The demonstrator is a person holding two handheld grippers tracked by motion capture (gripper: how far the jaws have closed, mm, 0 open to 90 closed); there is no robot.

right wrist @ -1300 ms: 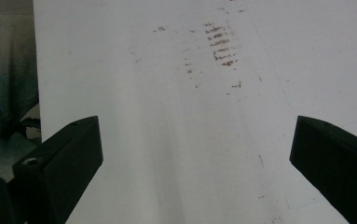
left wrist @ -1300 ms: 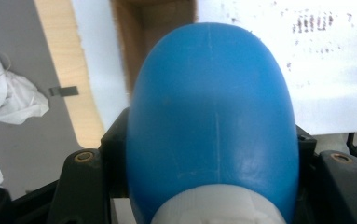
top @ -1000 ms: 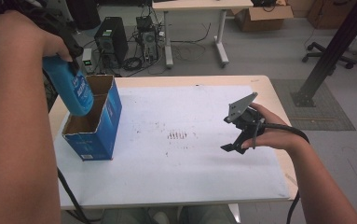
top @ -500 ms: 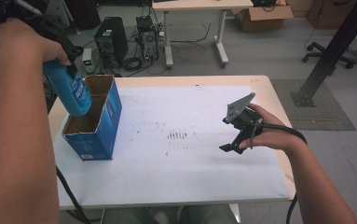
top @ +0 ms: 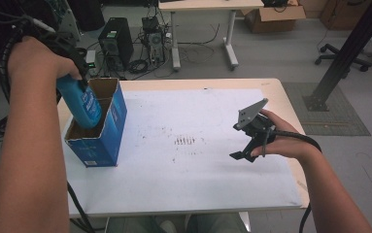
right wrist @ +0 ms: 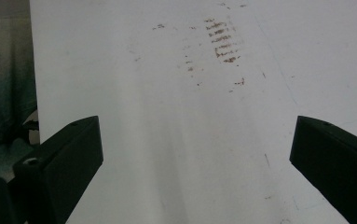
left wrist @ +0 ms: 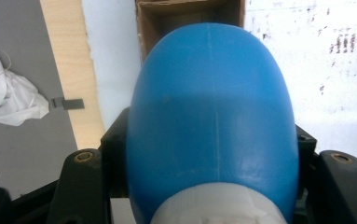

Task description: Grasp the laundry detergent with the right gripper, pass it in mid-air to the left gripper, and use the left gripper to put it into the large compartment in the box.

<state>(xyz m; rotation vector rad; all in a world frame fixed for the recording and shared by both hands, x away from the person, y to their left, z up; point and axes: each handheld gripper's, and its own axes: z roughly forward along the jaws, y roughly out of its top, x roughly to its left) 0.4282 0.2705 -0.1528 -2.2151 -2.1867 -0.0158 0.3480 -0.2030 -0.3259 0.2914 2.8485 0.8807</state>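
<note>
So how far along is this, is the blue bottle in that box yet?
Partly. The left gripper is shut on the blue bottle, whose lower end is inside the open top of the blue cardboard box. Left to do: lower it and let go. The right gripper hangs open over the white sheet, holding nothing.

The bottle (left wrist: 209,126) is smooth blue plastic, faintly glossy; the box (top: 107,127) is printed cardboard, raw brown inside. The counter (top: 280,92) edge looks like pale wood; its white sheet (top: 198,179) is matt and stained.
</note>
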